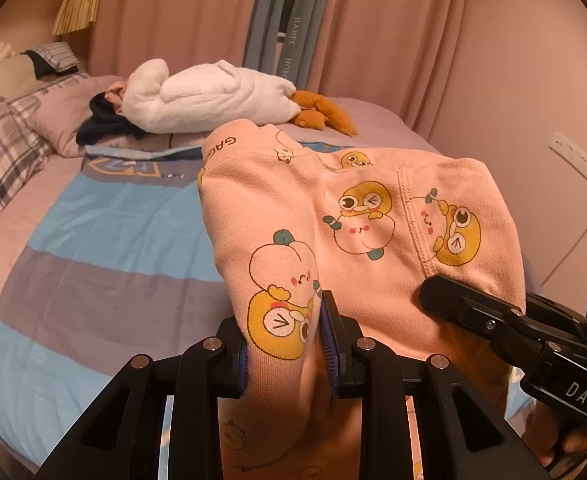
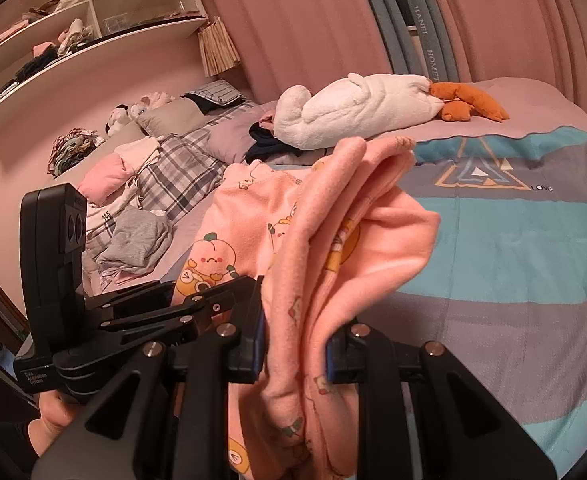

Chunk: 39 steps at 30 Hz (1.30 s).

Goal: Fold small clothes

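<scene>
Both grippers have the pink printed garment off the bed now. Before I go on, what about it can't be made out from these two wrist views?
- Lower part of the pink cartoon-print garment: cut off by the bottom edge in both views, behind the left gripper and right gripper.
- Garment type: bunched folds hide its outline in the right wrist view.
- Waistband lettering: curls out of sight, left wrist view.
- Striped bedspread under it: covered.

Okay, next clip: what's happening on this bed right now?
A person holds a pair of tongs in each hand, and both are clamped on one pink cartoon-print garment. The left tongs and the right tongs each pinch bunched fabric, holding it up above the striped bedspread. A white plush toy lies further back.
</scene>
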Motion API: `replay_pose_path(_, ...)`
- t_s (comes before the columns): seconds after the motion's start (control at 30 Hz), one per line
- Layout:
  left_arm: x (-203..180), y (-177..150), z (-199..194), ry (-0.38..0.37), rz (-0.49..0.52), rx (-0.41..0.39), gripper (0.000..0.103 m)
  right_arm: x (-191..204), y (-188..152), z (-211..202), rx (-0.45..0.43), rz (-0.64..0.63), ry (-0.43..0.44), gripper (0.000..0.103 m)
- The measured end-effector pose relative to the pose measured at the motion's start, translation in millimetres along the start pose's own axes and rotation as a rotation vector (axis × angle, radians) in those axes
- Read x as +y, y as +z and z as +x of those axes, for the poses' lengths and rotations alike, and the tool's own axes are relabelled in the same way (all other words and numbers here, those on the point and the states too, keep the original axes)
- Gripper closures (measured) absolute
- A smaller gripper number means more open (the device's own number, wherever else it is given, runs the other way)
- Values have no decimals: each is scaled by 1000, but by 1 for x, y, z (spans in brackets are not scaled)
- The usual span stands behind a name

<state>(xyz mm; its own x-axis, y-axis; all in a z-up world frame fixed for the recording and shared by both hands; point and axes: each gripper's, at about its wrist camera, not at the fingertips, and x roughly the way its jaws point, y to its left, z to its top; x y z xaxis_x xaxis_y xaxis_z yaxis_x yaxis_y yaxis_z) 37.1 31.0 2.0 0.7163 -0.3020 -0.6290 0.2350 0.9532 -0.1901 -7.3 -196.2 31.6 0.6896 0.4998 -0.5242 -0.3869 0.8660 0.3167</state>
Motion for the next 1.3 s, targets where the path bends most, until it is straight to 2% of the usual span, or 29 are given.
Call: replay_pose_path(1.3,16,7,30,54,-24,45,76,7,12,53,72,-6,3,80)
